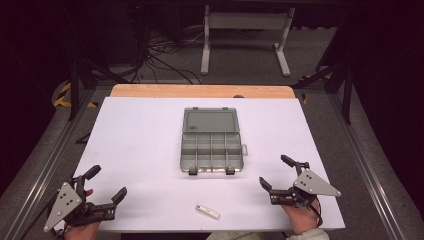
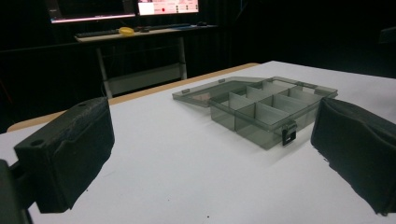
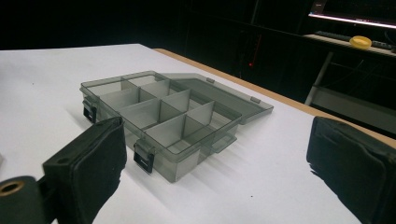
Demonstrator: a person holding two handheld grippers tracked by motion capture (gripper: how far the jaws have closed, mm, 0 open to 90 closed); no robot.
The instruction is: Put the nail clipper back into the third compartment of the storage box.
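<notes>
A small white stick-shaped piece [image 1: 207, 212] lies flat on the white table [image 1: 140, 140] near the person's edge, between the two grippers and somewhat nearer the right one; what it is cannot be told at this size. Just beyond it, at the table's middle, sits a translucent grey compartment box [image 1: 211, 150] with its lid [image 1: 210, 121] folded flat away from the person and two dark latches [image 1: 192, 171] on its near wall. Its eight compartments appear empty.

The left gripper [image 1: 106, 190] rests at the near left corner, jaws released and spread wide with nothing between them; the left gripper view shows bare table between its pads [image 2: 70, 149] and the box ahead. The right gripper [image 1: 276, 172] rests at the near right, jaws likewise released and empty, looking across the box's latched corner [image 3: 144, 156].

The step in hand is judged to be the first reach toward the white piece, probably for placing in a compartment. Because the piece lies low and flat, a good pickup likely needs the jaws brought down steeply, aligned across its narrow width, with the pads reaching the table surface before closing. A slanted approach could push it along the smooth surface.

Nothing stands between either gripper and the piece. The box's raised near wall and latches lie just beyond and call for a lift before any carry over them. Off the table are a desk frame [image 1: 245, 35] and floor cables [image 1: 165, 55].
</notes>
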